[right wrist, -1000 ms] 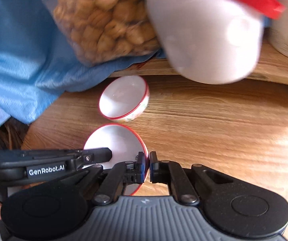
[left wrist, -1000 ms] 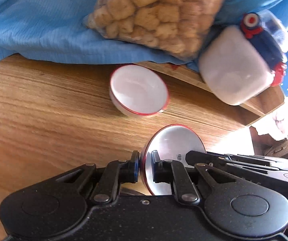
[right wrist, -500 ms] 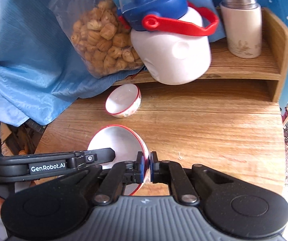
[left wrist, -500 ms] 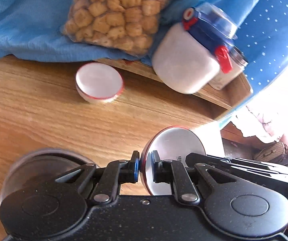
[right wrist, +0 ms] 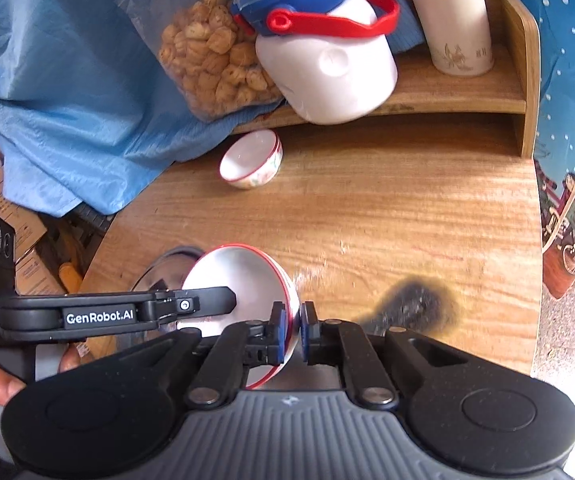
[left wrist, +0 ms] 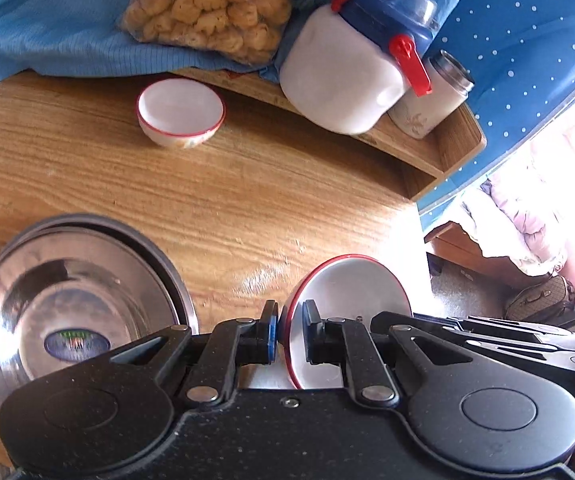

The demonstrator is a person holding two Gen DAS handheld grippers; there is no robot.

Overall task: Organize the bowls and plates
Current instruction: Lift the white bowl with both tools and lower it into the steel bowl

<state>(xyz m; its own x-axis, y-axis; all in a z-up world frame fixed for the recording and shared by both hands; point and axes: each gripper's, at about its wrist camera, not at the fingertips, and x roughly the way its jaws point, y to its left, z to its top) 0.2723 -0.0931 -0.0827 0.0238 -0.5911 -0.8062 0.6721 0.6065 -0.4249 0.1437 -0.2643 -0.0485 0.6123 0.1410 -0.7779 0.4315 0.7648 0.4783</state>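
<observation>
table: small bowl at rear, below shelf edge | shelf: jug tilted, flask upright to its right, snack bag to its left on cloth | near left: metal plates stacked | held bowl tilted on edge, right of plates

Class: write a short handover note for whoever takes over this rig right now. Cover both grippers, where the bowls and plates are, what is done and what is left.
Left gripper and right gripper: both shut on the rim of one red-rimmed bowl, held tilted above the table.
Second small bowl sits upright near the shelf.
Steel plates, apparently stacked, lie by the near left edge.
Done: one bowl picked up.
Left: set it down, probably with the other dishes; collect the second bowl.
</observation>
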